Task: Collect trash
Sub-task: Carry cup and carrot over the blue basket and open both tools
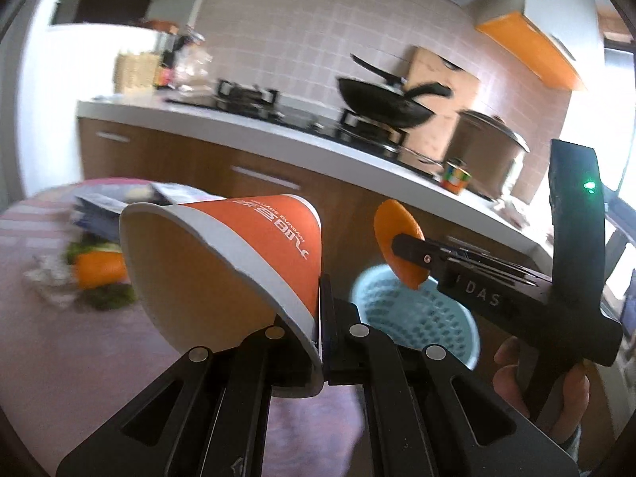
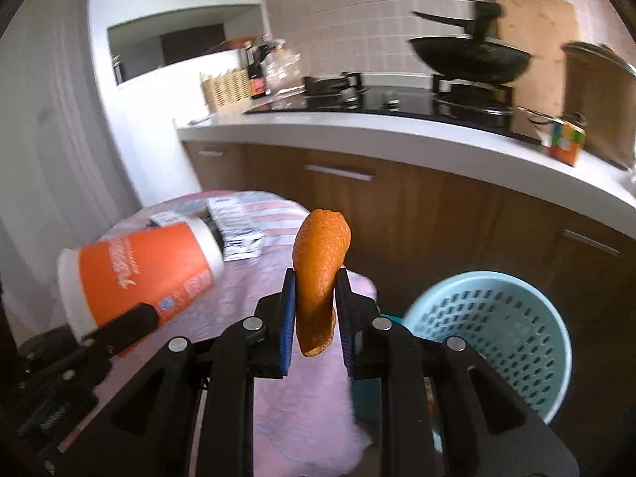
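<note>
The left gripper (image 1: 318,318) pinches the paper cup (image 1: 222,262) by its rim; the right gripper (image 2: 316,310) clamps an orange peel (image 2: 320,274) near the blue basket (image 2: 497,338).

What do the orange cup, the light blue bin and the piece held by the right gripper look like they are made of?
Orange cup: apparently paper, matte, with a thin white rim and printed lettering.
Light blue bin: most likely moulded plastic, smooth, its wall pierced by regular slots.
Piece in the right gripper: orange peel by its look, with a dimpled, slightly glossy skin, curled between the jaws.
</note>
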Demonstrator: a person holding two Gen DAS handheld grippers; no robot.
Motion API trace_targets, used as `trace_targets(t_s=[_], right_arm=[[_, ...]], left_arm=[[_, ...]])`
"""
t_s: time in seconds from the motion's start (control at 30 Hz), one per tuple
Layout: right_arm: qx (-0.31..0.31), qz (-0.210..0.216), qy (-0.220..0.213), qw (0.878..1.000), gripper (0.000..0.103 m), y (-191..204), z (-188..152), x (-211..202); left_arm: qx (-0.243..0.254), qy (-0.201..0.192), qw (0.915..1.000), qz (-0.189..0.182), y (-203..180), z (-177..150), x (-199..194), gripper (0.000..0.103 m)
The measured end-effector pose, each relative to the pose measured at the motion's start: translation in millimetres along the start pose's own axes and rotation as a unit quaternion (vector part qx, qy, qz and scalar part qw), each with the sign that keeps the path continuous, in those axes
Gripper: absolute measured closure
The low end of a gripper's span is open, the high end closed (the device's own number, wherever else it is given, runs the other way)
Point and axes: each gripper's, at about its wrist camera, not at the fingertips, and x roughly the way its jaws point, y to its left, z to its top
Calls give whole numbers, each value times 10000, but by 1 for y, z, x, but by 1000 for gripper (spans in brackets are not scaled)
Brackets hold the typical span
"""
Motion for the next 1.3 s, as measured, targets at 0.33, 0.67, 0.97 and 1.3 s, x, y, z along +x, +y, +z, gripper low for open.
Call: trace_targets(t_s=[0.33, 0.67, 0.97, 1.3], right_arm=[[824, -617, 81, 9947, 86, -105, -23, -11], [1621, -882, 658, 9806, 86, -186, -58, 16], [1814, -905, 1022, 9739, 83, -206, -75, 42], [1908, -1026, 1212, 9687, 77, -212, -80, 56]], left_arm=[[566, 679, 9951, -438, -74, -2, 81, 102], [762, 1450, 9838, -725, -108, -23, 155, 102], [778, 1770, 9793, -601, -109, -36, 193, 101], [759, 1870, 9786, -414, -100, -41, 200, 53]])
